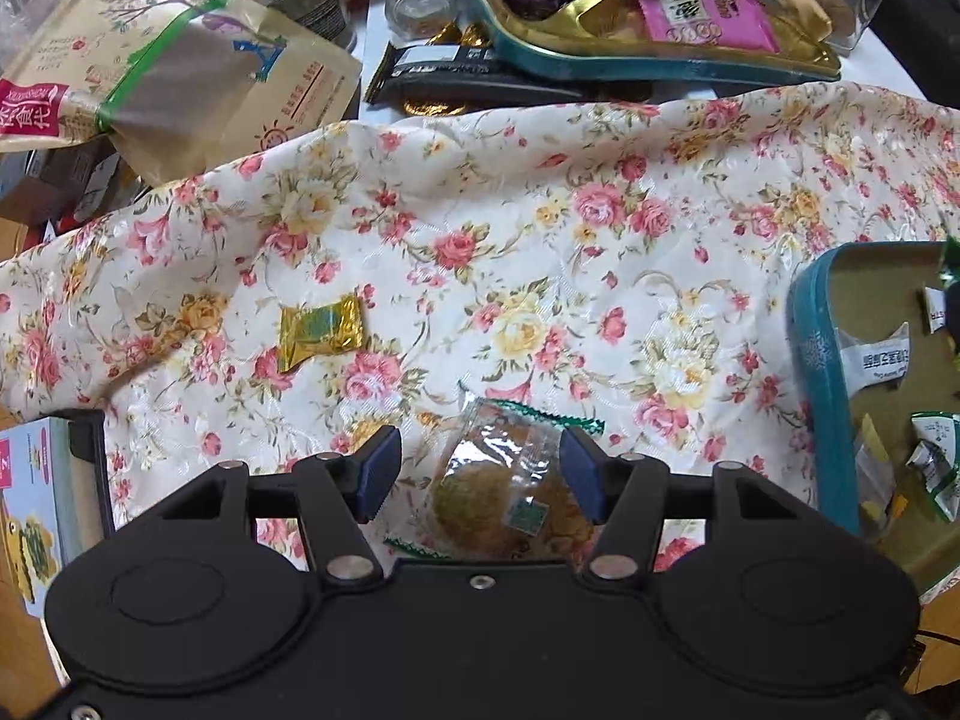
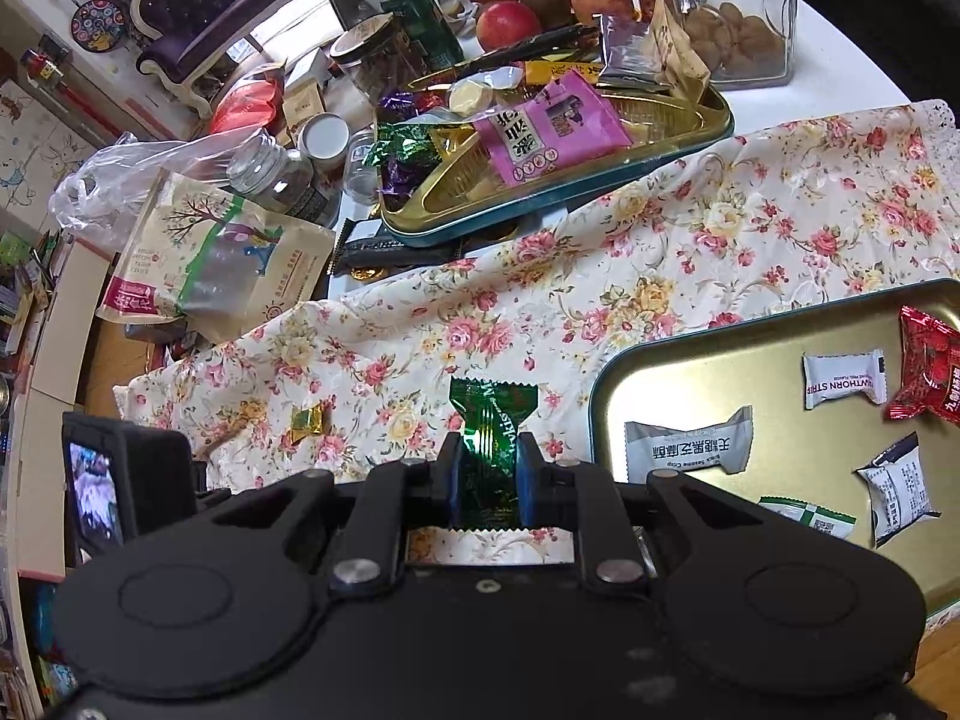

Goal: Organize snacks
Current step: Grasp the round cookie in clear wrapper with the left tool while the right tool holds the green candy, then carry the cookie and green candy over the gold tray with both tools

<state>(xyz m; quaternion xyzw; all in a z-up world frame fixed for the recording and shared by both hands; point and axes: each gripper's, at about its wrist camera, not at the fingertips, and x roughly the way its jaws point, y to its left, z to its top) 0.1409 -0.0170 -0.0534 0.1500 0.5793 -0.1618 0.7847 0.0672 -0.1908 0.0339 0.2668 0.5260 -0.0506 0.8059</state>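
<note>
A clear-wrapped round cookie packet (image 1: pixel 498 492) with green crimped ends lies on the floral cloth (image 1: pixel 540 228) between the fingers of my left gripper (image 1: pixel 480 474). The right pad is at the wrapper's edge and the left pad stands clear of it, so the jaws are open. A small gold foil candy (image 1: pixel 321 330) rests on the cloth further left, also seen as the gold candy (image 2: pixel 309 423) in the right wrist view. My right gripper (image 2: pixel 487 468) is shut on a green foil candy (image 2: pixel 492 414), held above the cloth just left of the teal-rimmed tin tray (image 2: pixel 606 396).
The tin tray (image 1: pixel 816 372) holds several wrapped snacks. A second tin (image 2: pixel 540 204) heaped with candies and a pink packet stands beyond the cloth. Paper pouches (image 1: pixel 180 78), jars, apples and a plastic bag crowd the back left. A box (image 1: pixel 30 510) sits at the left edge.
</note>
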